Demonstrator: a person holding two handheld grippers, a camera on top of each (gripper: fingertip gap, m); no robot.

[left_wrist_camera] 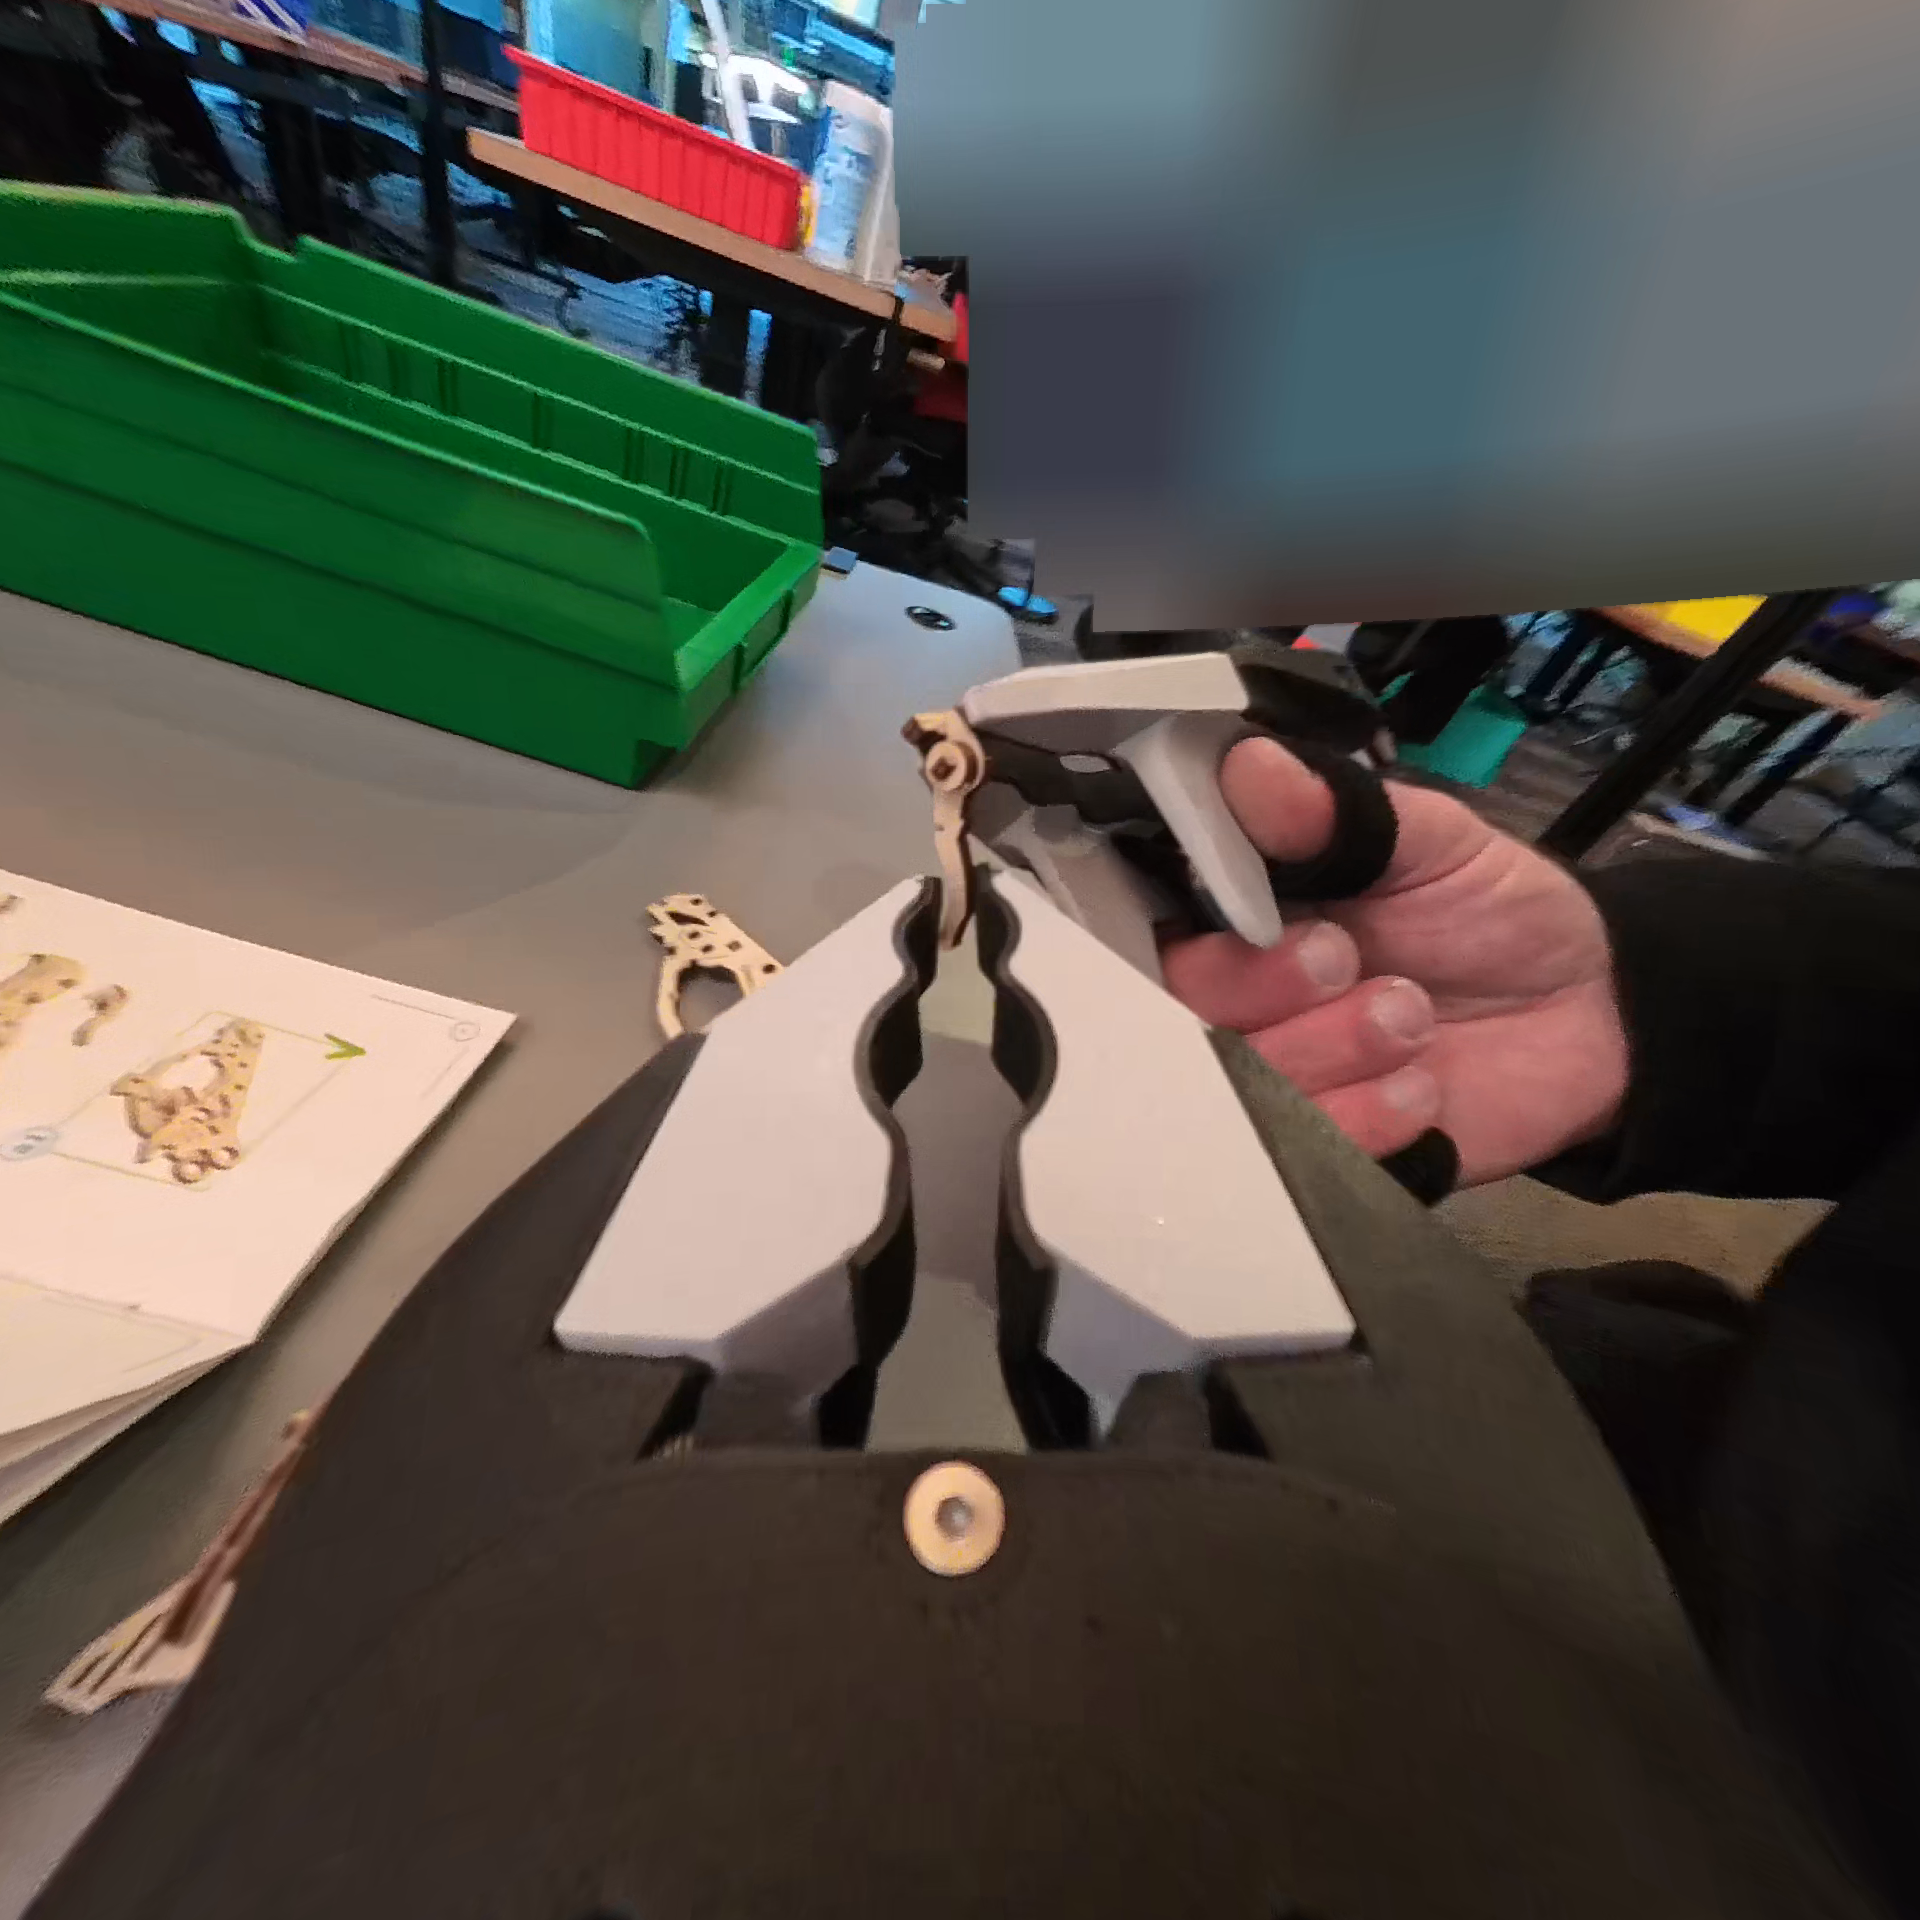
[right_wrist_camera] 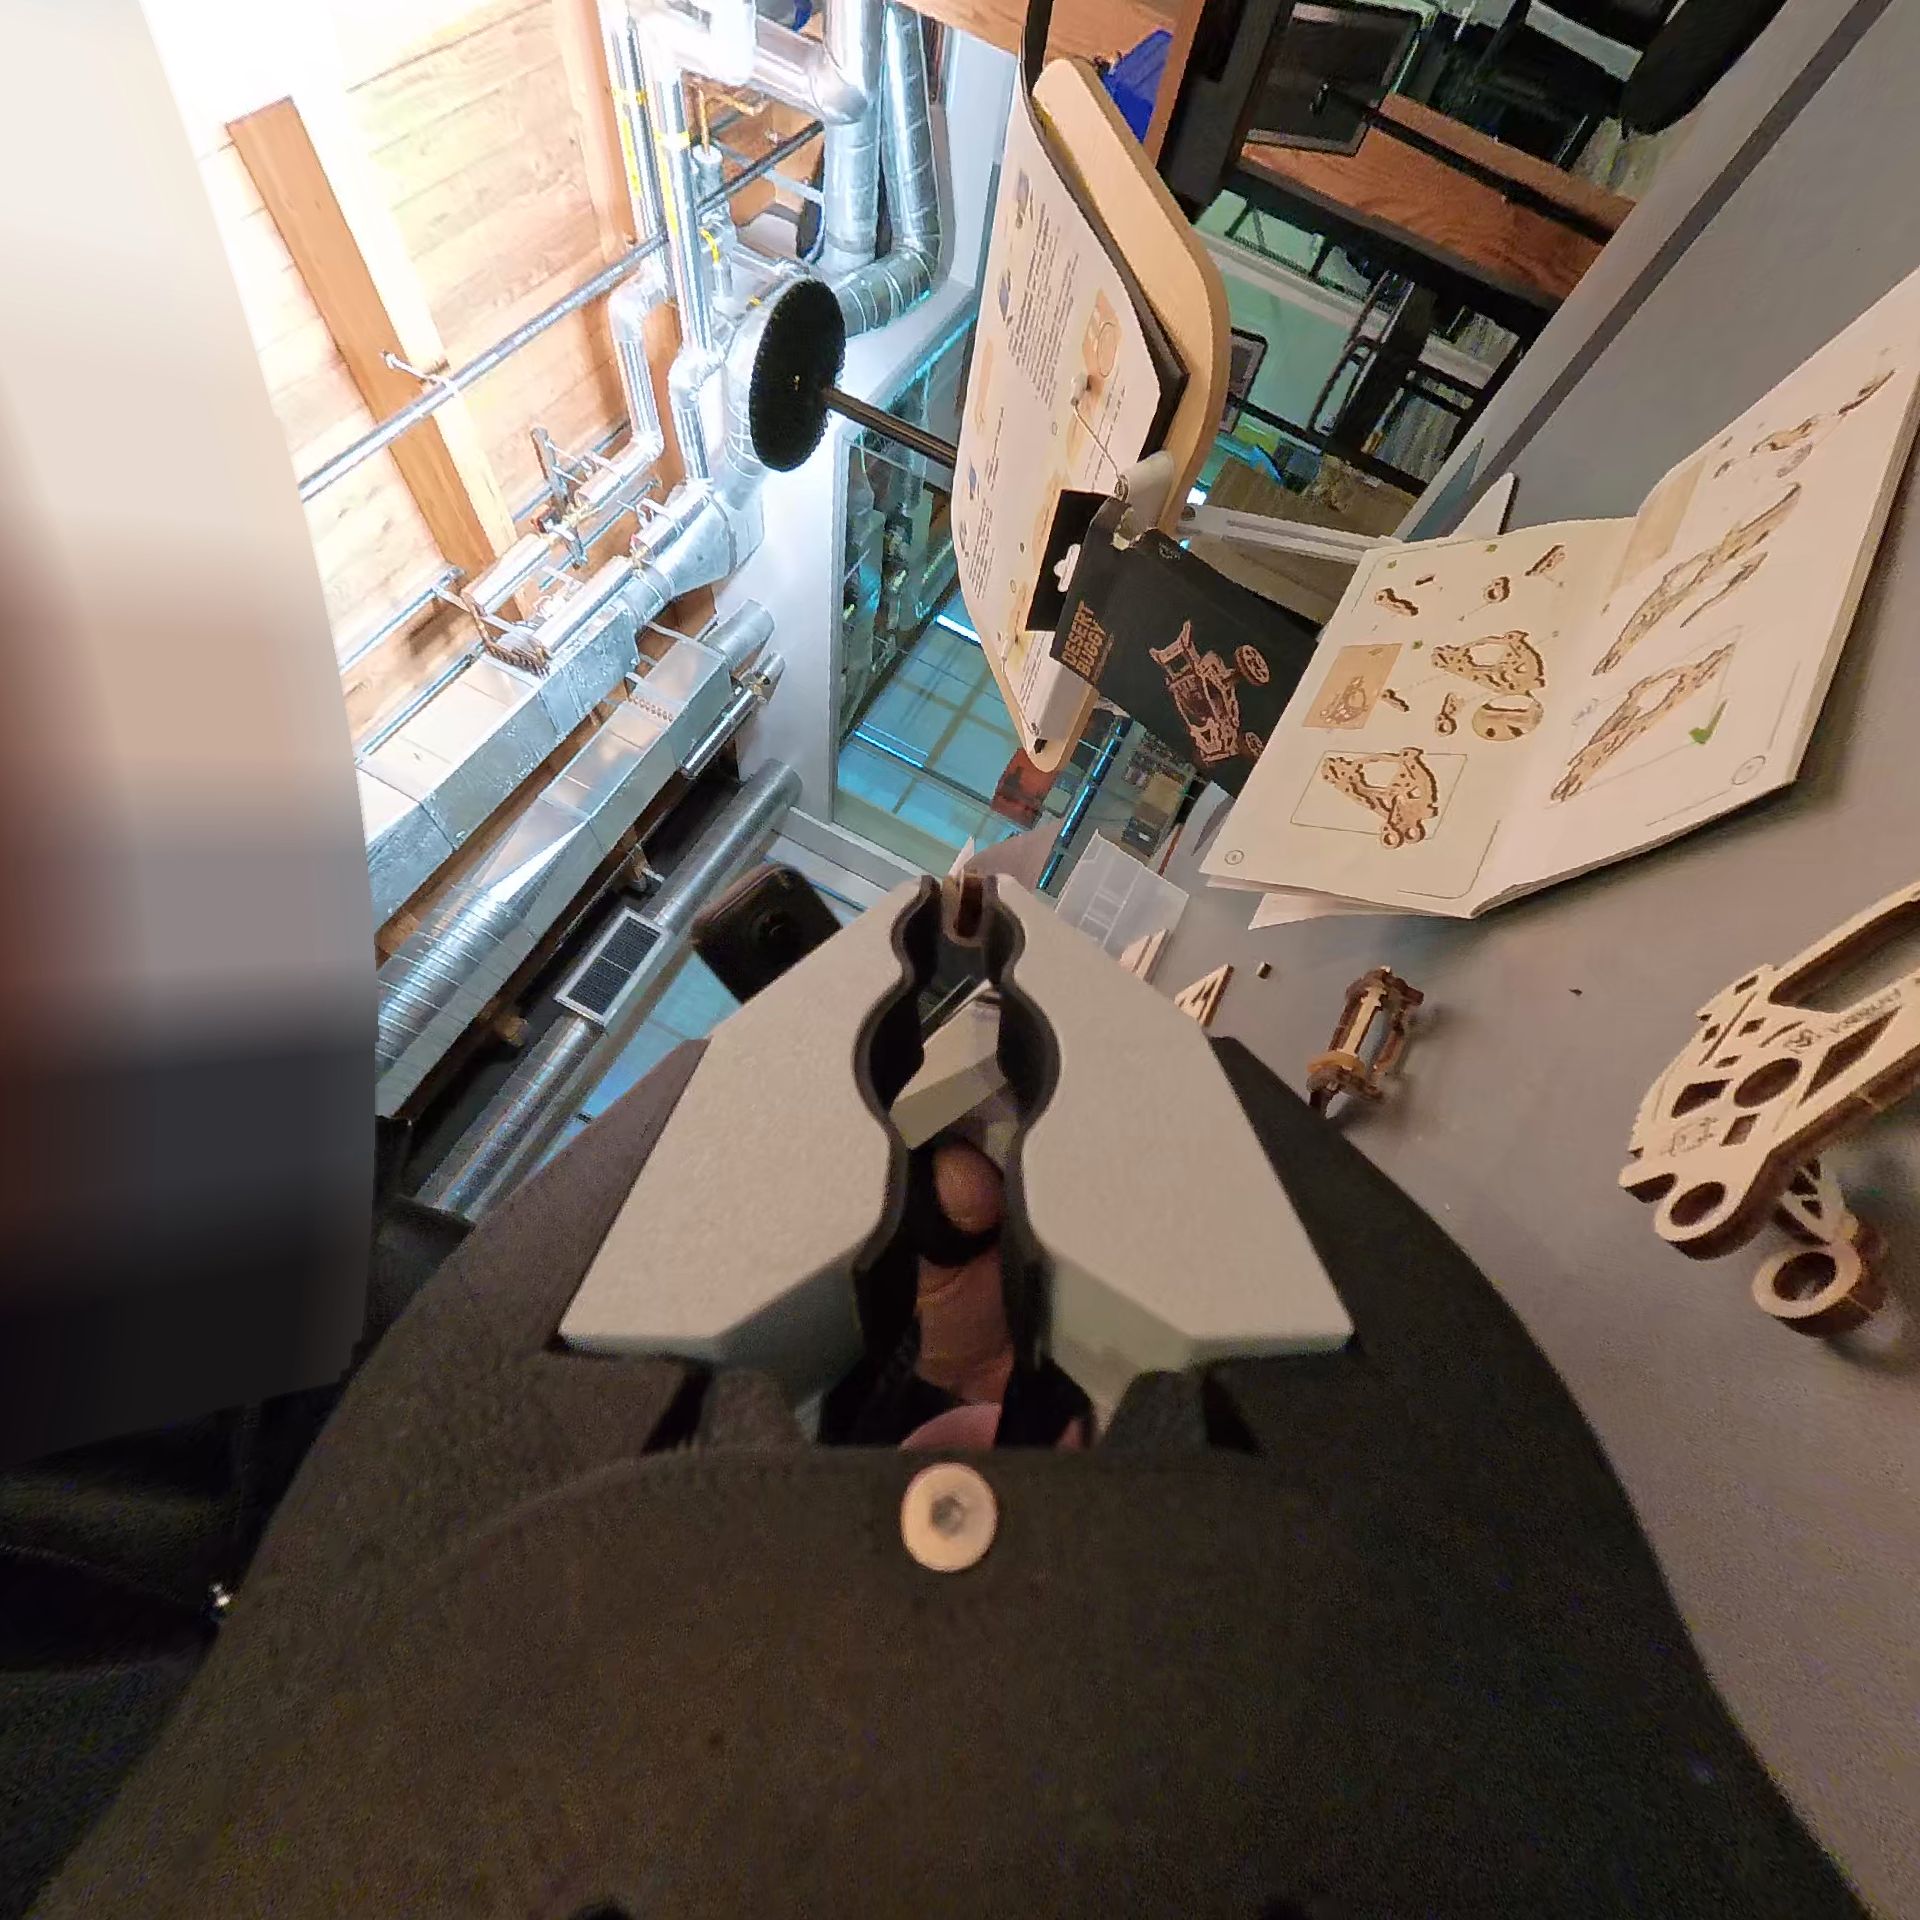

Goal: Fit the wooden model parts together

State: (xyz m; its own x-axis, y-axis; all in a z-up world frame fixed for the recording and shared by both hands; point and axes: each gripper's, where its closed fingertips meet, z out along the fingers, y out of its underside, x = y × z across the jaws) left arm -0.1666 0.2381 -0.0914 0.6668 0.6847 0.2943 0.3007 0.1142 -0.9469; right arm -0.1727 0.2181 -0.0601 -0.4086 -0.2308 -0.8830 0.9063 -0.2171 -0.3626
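Note:
A small, pale, curved wooden part (left_wrist_camera: 948, 821) hangs between my two grippers above the grey table (left_wrist_camera: 416, 831). My right gripper (left_wrist_camera: 977, 764), held by a hand, is shut on the part's round upper end. In the right wrist view the part (right_wrist_camera: 968, 920) shows as a thin sliver pinched at my right gripper's (right_wrist_camera: 958, 899) tips. My left gripper (left_wrist_camera: 956, 899) is shut on the part's lower end, right at the fingertips. A flat wooden frame piece (left_wrist_camera: 707, 956) lies on the table just left of my left fingers.
An open instruction booklet (left_wrist_camera: 208, 1091) lies at the left, a green bin (left_wrist_camera: 416, 499) behind it. In the right wrist view the booklet (right_wrist_camera: 1558, 707), a small wooden assembly (right_wrist_camera: 1361, 1029), a large perforated wooden piece (right_wrist_camera: 1818, 1122) and a clipboard stand (right_wrist_camera: 1081, 395) are around. My two grippers' fingertips are within a few centimetres of each other. The large perforated wooden piece (right_wrist_camera: 1818, 1122) lies around 10 cm away from my left fingertips.

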